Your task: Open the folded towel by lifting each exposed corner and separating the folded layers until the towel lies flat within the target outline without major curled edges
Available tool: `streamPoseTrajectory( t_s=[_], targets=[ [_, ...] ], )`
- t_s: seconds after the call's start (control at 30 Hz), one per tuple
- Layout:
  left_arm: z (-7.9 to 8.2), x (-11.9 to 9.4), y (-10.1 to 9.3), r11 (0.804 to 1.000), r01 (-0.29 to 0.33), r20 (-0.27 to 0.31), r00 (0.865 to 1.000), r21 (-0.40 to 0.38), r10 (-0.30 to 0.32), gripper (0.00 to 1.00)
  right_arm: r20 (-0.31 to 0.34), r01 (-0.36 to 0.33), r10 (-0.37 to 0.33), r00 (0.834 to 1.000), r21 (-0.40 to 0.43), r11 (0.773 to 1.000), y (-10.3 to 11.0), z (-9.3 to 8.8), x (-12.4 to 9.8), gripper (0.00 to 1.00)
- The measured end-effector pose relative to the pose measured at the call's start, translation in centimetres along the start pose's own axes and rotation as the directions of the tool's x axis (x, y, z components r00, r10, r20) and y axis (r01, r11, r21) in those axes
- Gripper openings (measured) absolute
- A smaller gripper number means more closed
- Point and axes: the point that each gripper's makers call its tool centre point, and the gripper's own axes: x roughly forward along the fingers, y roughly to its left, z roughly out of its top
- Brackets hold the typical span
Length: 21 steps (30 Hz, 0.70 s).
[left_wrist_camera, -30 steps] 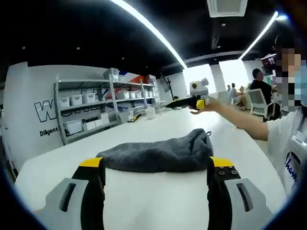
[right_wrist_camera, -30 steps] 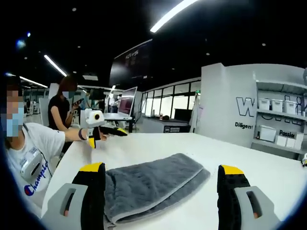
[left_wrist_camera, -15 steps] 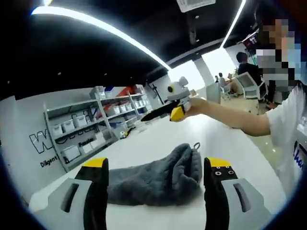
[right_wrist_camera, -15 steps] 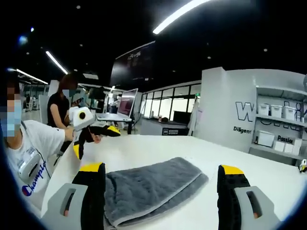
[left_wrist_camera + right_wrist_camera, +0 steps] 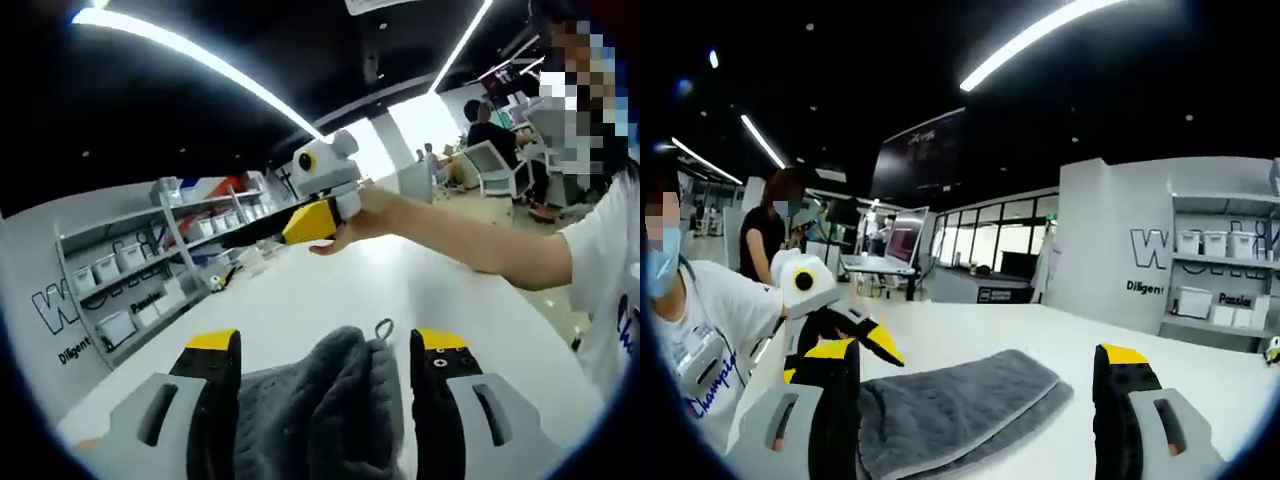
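Closing in w/ my left gripper (image 5: 325,345): a sec ago the towel (image 5: 325,410) lay well ahead of it on the bench (image 5: 300,300), now the bunched end sits right between the jaws, which stand wide apart w/ nothing pinched yet. Right gripper (image 5: 980,355) is likewise spread wide and empty, hovering over the towel's (image 5: 955,410) other end. Left gripper (image 5: 845,325) has also swung in close to the towel in the right gripper view, so I'd judge I'm lining up the first corner grab; towel is folded, no layer separated so far.

Towel is dark grey, thick, plush terry w/ a stitched hem along the long edge; a small hanging loop (image 5: 384,327) pokes up at the near end. Should drape limp and heavy. Bench is smooth, white, matte-ish. No target outline visible from here, can't tell where it is.
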Motion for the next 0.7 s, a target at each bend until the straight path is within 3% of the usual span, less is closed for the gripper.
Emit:
streamPoseTrajectory(
  t_s=[0.23, 0.43, 0.6, 0.7],
  targets=[
    [-1.3, 3.1, -0.8, 0.999, 0.033, -0.037, 0.999, -0.007, -0.033, 0.53, 0.010, 0.025, -0.025, 1.000, 0.025, 0.999, -0.7, -0.5, -0.1, 0.99],
    [-2.1, 4.3, -1.2, 0.999, 0.044, -0.067, 0.997, -0.003, -0.044, 0.39, -0.028, 0.035, -0.034, 0.999, 0.037, 0.999, -0.9, -1.5, 0.1, 0.99],
    [-2.3, 5.0, -1.7, 0.998, 0.056, -0.086, 0.995, 0.003, -0.056, 0.34, -0.019, 0.025, -0.024, 1.000, 0.042, 0.999, -0.6, -1.5, 0.2, 0.99],
    [-2.4, 5.5, -1.8, 0.996, 0.067, -0.106, 0.993, 0.052, -0.061, 0.31, -0.026, 0.027, -0.026, 0.999, 0.045, 0.999, -0.6, -1.7, 0.4, 0.99]
  ],
)
